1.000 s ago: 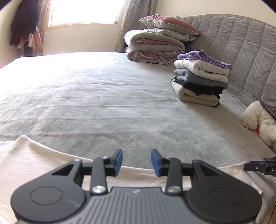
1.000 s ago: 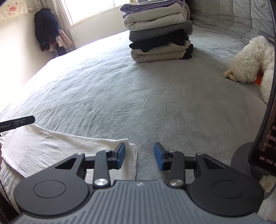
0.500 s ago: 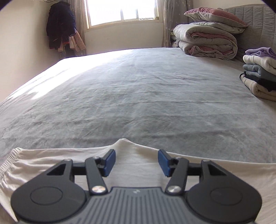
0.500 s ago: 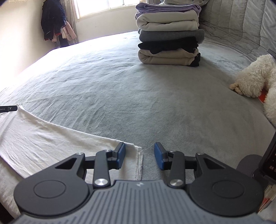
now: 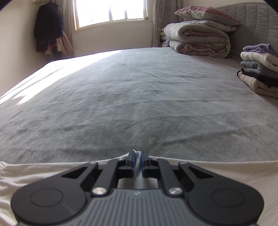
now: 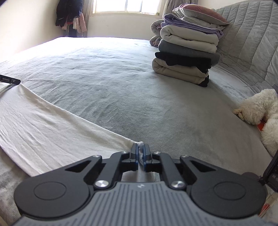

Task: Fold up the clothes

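Both sets of jaws, spread apart a second ago, are now being pressed onto the white garment, which is being kept flat along the near edge of the grey bed. Its far edge is being pinched by the left gripper, and its corner is being pinched by the right gripper, right jaws closing

Daylight enters from the window at the top, overexposed; glare whitens the bed at upper left. Fisheye edges curve, corners are dark.
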A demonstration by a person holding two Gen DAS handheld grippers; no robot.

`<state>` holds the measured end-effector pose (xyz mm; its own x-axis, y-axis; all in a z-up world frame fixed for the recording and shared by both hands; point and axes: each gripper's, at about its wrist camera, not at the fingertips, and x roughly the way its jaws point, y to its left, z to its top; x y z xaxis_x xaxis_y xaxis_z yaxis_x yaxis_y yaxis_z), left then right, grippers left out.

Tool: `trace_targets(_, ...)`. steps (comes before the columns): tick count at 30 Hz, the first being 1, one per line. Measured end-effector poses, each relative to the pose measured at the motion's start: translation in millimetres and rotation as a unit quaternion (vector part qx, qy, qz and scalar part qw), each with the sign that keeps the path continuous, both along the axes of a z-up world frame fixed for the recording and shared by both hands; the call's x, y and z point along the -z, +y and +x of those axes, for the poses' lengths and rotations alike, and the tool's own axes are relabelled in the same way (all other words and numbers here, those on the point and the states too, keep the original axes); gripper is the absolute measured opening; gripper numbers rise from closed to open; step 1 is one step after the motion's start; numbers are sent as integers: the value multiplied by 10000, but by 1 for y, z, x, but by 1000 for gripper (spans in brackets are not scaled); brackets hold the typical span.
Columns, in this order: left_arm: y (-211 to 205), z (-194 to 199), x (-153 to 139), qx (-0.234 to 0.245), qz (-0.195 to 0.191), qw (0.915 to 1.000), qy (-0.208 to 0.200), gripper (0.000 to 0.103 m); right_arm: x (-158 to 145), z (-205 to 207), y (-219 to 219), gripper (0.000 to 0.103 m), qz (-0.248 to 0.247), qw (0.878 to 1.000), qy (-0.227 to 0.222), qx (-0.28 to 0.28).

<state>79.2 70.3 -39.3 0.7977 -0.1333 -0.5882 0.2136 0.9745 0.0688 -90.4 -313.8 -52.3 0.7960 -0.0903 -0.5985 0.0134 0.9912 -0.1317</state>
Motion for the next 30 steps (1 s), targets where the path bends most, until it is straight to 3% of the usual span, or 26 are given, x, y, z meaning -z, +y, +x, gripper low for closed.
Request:
trace_targets(3,11,-4,-4,-247,-350,9988,-216,3,-3,-10,10,4,-478,9982,-336,169)
trace_targets(7,21,-8,-11,-498,-643,9952,-543,3,-10,-14,9,4,-567,9968,-490,279)
trace_targets(9,18,-8,-12,-520,-640,9944,-654,3,-10,-11,8,4,-653,9960,-518,325)
trace_targets(12,12,-2,-5,-522,-501,9961,-508,3,-13,-9,12,4,-790,9943,-624,350)
trace_targets(18,4,8,6,-520,-264,9981,-212,5,6,4,6,4,-616,9971,-103,435)
trace_targets(21,5,8,6,-545,-243,9981,-176,8,10,4,11,5,-733,9964,-201,388)
trace_targets(24,6,7,5,-592,-271,9977,-180,23,6,4,3,14,-388,9981,-236,407)
trace_targets(26,9,5,2,-605,-351,9974,-192,54,-1,5,-7,21,-3,9989,-195,434)
trace_targets(27,10,4,0,-587,-442,9971,-189,56,-7,4,-13,27,175,9982,-188,548)
trace_targets(28,11,2,-3,-565,-541,9967,-196,56,-14,2,-19,39,320,9966,-227,719)
trace_targets(30,11,-2,-10,-514,-717,9958,-229,56,-28,-6,-25,41,508,9939,-366,906)
